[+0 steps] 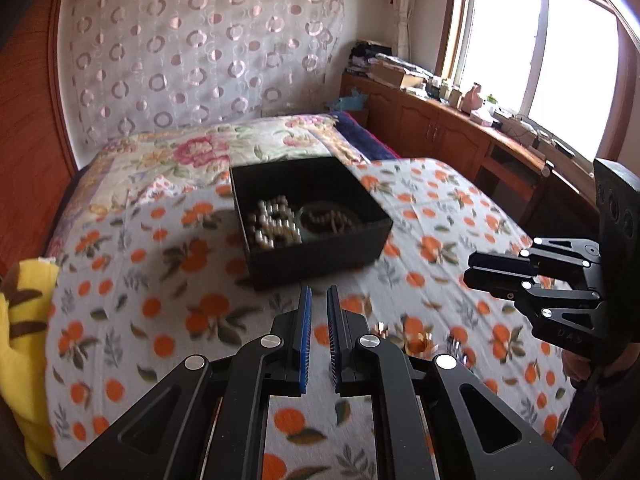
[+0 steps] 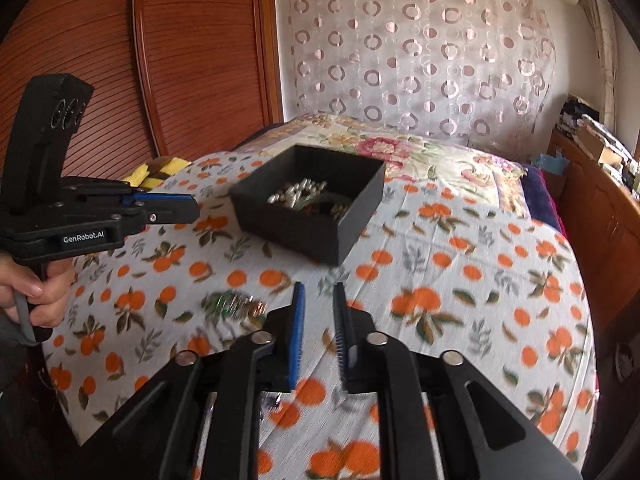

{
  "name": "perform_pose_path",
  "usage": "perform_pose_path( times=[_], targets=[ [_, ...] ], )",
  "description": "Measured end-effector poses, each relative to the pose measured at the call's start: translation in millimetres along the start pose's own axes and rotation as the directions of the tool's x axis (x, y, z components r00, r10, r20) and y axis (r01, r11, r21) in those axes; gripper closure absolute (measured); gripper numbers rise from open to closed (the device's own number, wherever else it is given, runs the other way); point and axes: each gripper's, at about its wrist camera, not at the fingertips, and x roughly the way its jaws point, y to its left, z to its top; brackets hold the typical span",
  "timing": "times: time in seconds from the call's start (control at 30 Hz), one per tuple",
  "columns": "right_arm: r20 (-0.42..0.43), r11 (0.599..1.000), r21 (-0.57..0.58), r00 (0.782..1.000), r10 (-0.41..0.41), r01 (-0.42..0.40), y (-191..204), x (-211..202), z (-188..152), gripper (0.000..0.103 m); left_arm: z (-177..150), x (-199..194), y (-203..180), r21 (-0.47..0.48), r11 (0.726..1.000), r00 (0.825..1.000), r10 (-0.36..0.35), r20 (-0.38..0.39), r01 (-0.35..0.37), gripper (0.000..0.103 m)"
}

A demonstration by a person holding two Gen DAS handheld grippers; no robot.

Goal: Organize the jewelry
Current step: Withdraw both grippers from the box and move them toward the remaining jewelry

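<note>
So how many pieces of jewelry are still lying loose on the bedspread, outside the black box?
1 blurry cluster, gold and green, lies on the orange-print bedspread beside the right gripper. It may be several pieces; blur hides that. The rest sits in the black box.

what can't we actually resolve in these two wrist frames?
- Loose jewelry on the bedspread: motion-blurred in right wrist view; type unclear. In left wrist view partly hidden behind the left gripper.
- Black box contents: pearl-like beads and brown beads readable, anything under them hidden; near wall blocks part in right wrist view.
- Right gripper in left wrist view: side-on, its gap unreadable there.
</note>
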Motion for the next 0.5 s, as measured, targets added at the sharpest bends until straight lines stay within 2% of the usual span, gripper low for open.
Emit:
perform_pose_path(
  times=[0.1, 0.17, 0.2, 0.27, 0.33, 0.37, 0.43, 0.5],
  targets=[
    [-0.017, 1.0, -0.003, 1.0, 0.011, -0.011, 6.3, 4.0, -9.9, 0.082, -13.6, 1.6, -4.9, 0.025, 0.999, 0.999, 0.03, -0.018, -0.03, 0.096],
    [-0.026, 1.0, -0.006, 1.0, 0.015, -0.015, 10.1, 7.0, -14.1, 0.081, -21.8, 2.6, -7.7, 0.028, 0.999, 0.999, 0.024, -0.032, -0.023, 0.096],
    [-0.029, 1.0, -0.003, 0.999, 0.019, -0.019, 11.4, 8.1, -15.7, 0.077, -25.4, 2.0, -8.2, 0.025, 0.999, 0.999, 0.021, -0.036, -0.02, 0.095],
    [-0.035, 1.0, 0.003, 0.999, 0.029, -0.029, 13.9, 8.9, -18.6, 0.066, -31.2, 0.1, -9.9, 0.022, 1.0, 0.999, 0.018, -0.037, -0.017, 0.085],
    [-0.04, 1.0, 0.001, 0.999, 0.03, -0.03, 16.1, 9.3, -21.8, 0.055, -35.9, -1.6, -11.1, 0.018, 1.0, 0.999, 0.013, -0.037, -0.012, 0.08],
    [-0.043, 1.0, 0.001, 0.999, 0.03, -0.03, 16.2, 9.5, -22.4, 0.053, -38.0, -2.7, -11.2, 0.015, 1.0, 0.999, 0.01, -0.038, -0.009, 0.08],
    [-0.054, 0.999, 0.0, 0.998, 0.034, -0.034, 18.6, 10.7, -24.4, 0.041, -41.5, -3.6, -10.2, 0.005, 1.0, 0.999, 0.007, -0.043, -0.007, 0.08],
    [-0.062, 0.999, -0.007, 0.997, 0.046, -0.047, 22.5, 11.9, -26.2, 0.037, -44.2, -3.8, -9.7, 0.0, 1.0, 0.999, 0.007, -0.048, -0.007, 0.079]
  ],
)
